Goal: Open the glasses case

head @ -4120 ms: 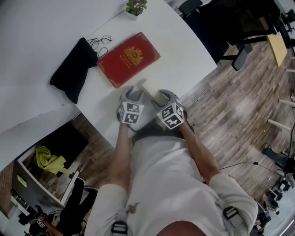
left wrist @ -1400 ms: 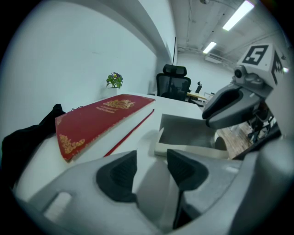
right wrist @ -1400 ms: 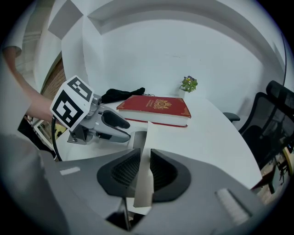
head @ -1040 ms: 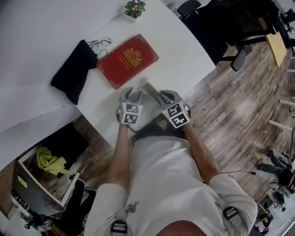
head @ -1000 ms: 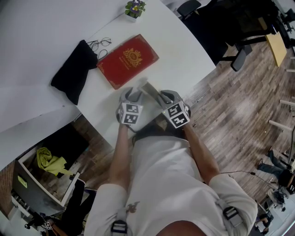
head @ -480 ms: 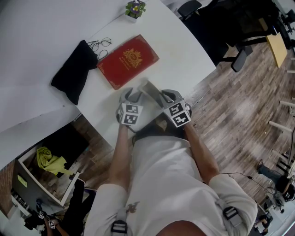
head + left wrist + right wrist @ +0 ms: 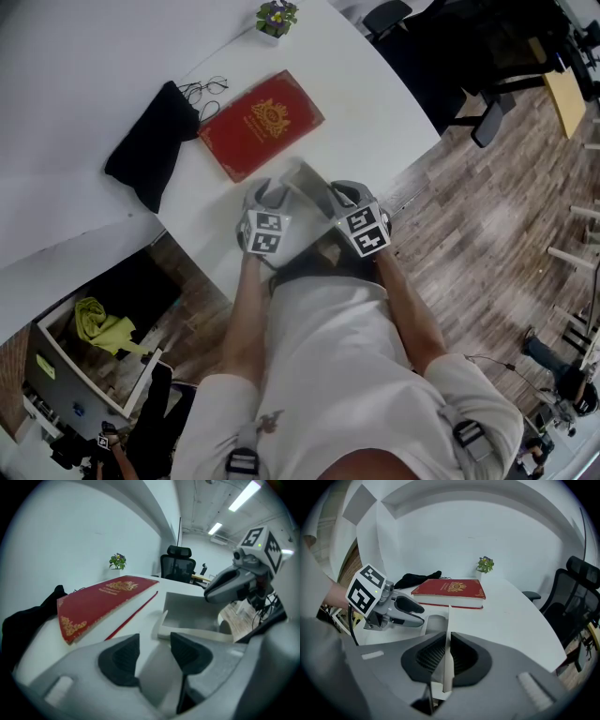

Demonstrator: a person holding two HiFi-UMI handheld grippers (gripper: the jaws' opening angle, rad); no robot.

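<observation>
White counter [image 7: 375, 103], near edge: glasses case [image 7: 302, 178] sits right in front of me. My right hand-held gripper [image 7: 447, 656] is pinched tight on the upright lid [image 7: 448, 620], my left hand-held gripper [image 7: 154, 656] grips the base [image 7: 197, 632], so I reckon the lifting falls to the right.

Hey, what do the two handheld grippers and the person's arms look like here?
The left gripper and right gripper have grey moulded bodies and black pads, and each carries a white cube with black square markers. The person wears a pale short-sleeved shirt.
</observation>
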